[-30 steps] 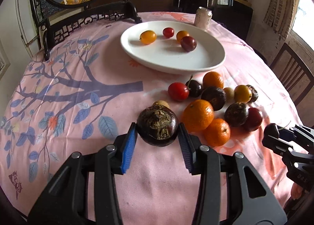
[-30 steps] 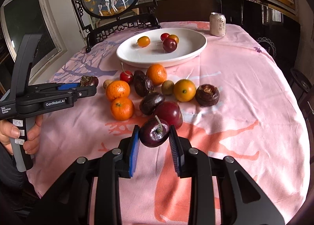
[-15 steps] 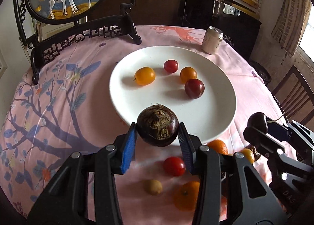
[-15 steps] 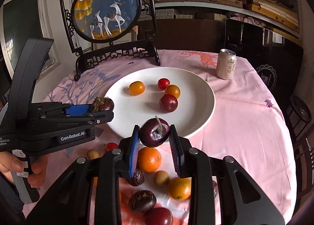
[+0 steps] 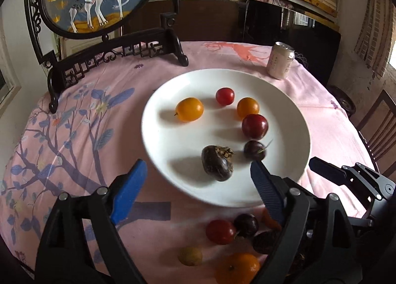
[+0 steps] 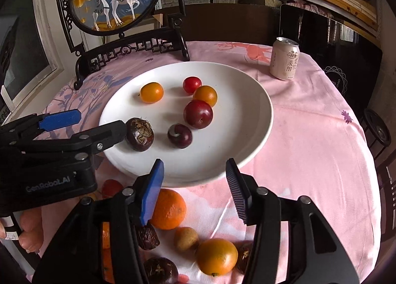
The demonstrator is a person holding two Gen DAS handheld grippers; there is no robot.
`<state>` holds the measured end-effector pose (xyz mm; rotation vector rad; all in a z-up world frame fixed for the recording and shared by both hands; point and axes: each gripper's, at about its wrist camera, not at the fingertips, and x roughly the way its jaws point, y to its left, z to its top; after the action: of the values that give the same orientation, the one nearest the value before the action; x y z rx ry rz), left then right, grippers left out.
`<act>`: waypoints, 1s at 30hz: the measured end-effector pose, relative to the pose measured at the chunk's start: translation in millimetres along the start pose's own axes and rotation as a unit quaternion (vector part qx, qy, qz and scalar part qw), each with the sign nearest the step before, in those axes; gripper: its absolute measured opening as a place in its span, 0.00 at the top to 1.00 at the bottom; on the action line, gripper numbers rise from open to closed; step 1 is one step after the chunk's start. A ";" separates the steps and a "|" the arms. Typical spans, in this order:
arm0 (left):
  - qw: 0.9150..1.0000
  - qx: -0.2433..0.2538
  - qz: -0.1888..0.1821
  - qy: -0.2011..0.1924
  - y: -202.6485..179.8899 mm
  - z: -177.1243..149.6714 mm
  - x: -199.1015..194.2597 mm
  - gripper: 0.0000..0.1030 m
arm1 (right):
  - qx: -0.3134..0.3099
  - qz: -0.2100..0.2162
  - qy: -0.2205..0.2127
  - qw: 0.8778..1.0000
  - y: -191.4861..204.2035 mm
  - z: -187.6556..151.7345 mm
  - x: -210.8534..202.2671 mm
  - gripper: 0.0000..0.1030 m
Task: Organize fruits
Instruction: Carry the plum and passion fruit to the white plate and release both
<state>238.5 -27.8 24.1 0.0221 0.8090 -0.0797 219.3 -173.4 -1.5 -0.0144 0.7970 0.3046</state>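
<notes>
Left wrist view: the left hand-held gripper point(image 5: 195, 185) is spread wide and grasps nothing. Just beyond its fingertips, on the near part of the white plate point(image 5: 160, 135), lies the dark brown fruit point(image 5: 217, 162), round with a rough, dry crown on top. Beside it rests a dark cherry point(image 5: 255, 150) with a thin stem, and farther back a red plum point(image 5: 255, 126), two orange fruits and a small red one. More fruits wait on the pink tabletop point(image 5: 74, 135) below the plate, among them a red tomato point(image 5: 220, 232) and a mandarin point(image 5: 237, 268). I judge these are all light, and the round, smooth ones may roll or slip, so it is better to take each across its widest part, with a mild squeeze, because the skins are soft.

Right wrist view: the right hand-held gripper point(image 6: 195, 190) is also released and empty, above the near rim of the plate. The left gripper's finger seems to touch the dark brown fruit, but I cannot tell this for sure. Under the right gripper, on the tabletop, lie a large orange point(image 6: 168, 207), a small tan fruit point(image 6: 186, 238), a yellow-orange citrus point(image 6: 216, 256) and some wrinkled dark fruits. The orange is probably firm and the heaviest here; the wrinkled ones look dry and easy to grip. A drink can point(image 6: 284, 58) stands well apart, behind the plate.
</notes>
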 end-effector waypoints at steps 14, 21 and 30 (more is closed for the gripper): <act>1.000 0.022 0.009 -0.021 6.0 -59.9 -57.2 0.09 | 0.039 -0.004 -0.026 0.999 -9.9 -63.8 -73.5 0.45; 1.000 -0.003 0.002 -0.004 23.7 -94.9 -68.5 0.09 | 0.027 -0.007 -0.018 0.999 3.2 -94.2 -86.2 0.45; 1.000 0.000 -0.004 0.008 25.1 -116.4 -73.0 0.09 | 0.029 -0.012 0.019 0.999 10.6 -109.5 -76.1 0.45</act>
<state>106.3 7.6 -3.7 0.0192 0.8258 -0.0865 89.5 -197.2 -23.6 0.0247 0.8419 0.2593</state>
